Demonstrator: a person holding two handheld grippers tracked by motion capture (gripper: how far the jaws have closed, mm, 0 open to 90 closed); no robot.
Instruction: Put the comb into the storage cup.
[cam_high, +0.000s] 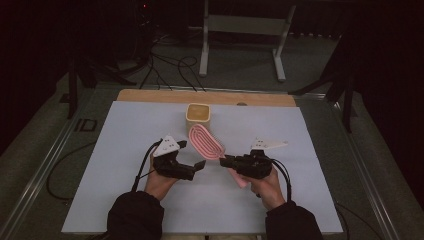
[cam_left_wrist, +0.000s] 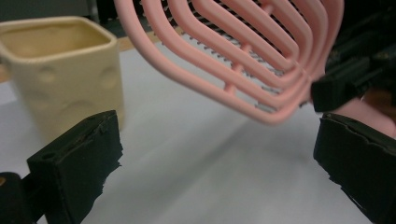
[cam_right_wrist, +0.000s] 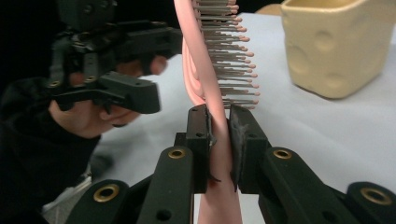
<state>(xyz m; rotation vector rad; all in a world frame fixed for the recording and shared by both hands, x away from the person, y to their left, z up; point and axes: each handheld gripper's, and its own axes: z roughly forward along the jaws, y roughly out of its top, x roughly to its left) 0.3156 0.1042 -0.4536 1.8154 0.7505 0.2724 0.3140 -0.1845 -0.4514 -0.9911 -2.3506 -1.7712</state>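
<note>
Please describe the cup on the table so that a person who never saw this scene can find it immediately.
Look at the white sheet covering the table, toward its far middle edge. There stands a pale yellow, square-mouthed cup with round dimples in its sides, just beyond the pink vented hairbrush. It stands free and upright, whereas the brush is clamped in the right gripper.

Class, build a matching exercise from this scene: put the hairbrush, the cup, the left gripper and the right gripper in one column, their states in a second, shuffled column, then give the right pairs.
Things:
1. pink hairbrush
2. yellow cup
3. left gripper
4. right gripper

States:
A. jaws wide apart, nothing between them
B. stands upright on the white sheet, top open
C. jaws clamped on a pink handle
D. held off the table, head towards the cup

Pairs: 1-D, 2-B, 3-A, 4-C
</note>
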